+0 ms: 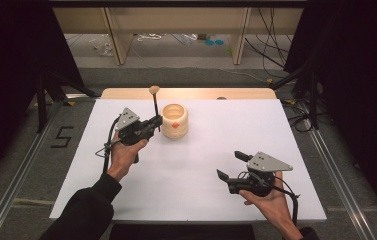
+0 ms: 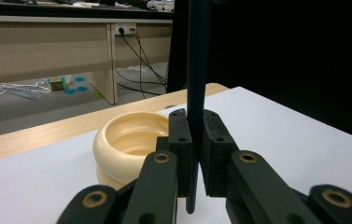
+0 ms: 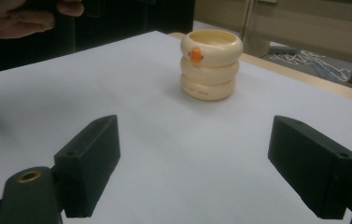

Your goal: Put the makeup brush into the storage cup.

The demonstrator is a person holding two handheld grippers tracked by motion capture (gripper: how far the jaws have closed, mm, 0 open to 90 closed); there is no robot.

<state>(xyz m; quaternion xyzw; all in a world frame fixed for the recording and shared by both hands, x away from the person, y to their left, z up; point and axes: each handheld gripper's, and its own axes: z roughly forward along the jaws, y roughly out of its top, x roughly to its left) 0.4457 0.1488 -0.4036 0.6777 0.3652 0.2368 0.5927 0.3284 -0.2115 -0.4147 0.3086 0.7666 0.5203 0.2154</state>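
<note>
A cream ringed cup (image 1: 174, 120) with an orange mark stands on the white table (image 1: 226, 135) toward the back, left of centre. My left gripper (image 1: 155, 121) is shut on the dark handle of a spoon (image 1: 154, 102), held upright just left of the cup, its wooden bowl on top. In the left gripper view the handle (image 2: 197, 70) runs up between the closed jaws, with the cup (image 2: 129, 140) just behind. My right gripper (image 1: 231, 166) is open above the table's front right, nothing between its jaws. The right gripper view faces the cup (image 3: 210, 63) from a distance.
A strip of wooden table edge (image 1: 201, 93) shows behind the white surface. Beyond it are wooden furniture legs and cables on the floor (image 1: 176, 42). Dark curtains and stands flank both sides. A hand (image 3: 19, 16) appears at the top left of the right gripper view.
</note>
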